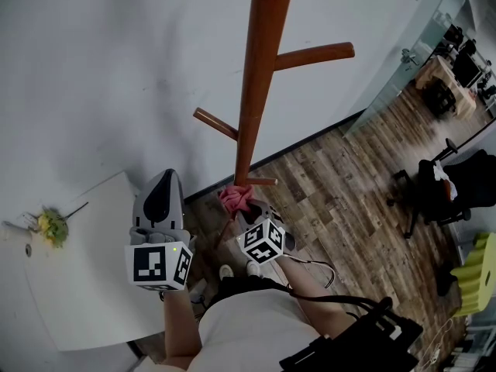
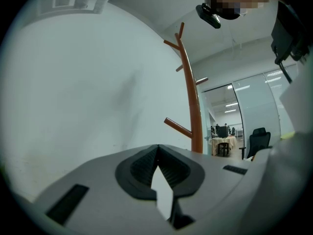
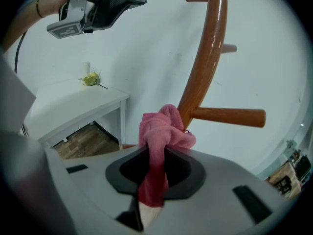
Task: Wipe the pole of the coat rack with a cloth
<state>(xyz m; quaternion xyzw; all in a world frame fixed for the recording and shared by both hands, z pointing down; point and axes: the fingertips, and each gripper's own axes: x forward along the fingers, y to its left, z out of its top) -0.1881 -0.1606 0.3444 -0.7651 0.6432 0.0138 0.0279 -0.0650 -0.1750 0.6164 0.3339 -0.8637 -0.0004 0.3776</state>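
At the lower pole [image 1: 250,130], a cloth [image 3: 165,129] is clamped by the right gripper [image 3: 155,154]; the left gripper [image 2: 157,151] is held with jaws together, empty.

Soft, even indoor light fills every view; the white wall [image 1: 116,76] reads bright and flat, almost shadowless. In the left gripper view, ceiling lights [image 2: 238,88] glow far off behind glass. In the right gripper view a pale sheen runs down the pole [image 3: 215,33]. Both gripper views bow the pole and blacken at the corners. My left claw [image 2: 157,148] and right claw [image 3: 155,153] blur up close; the cloth [image 3: 164,131] looks fairly crisp.
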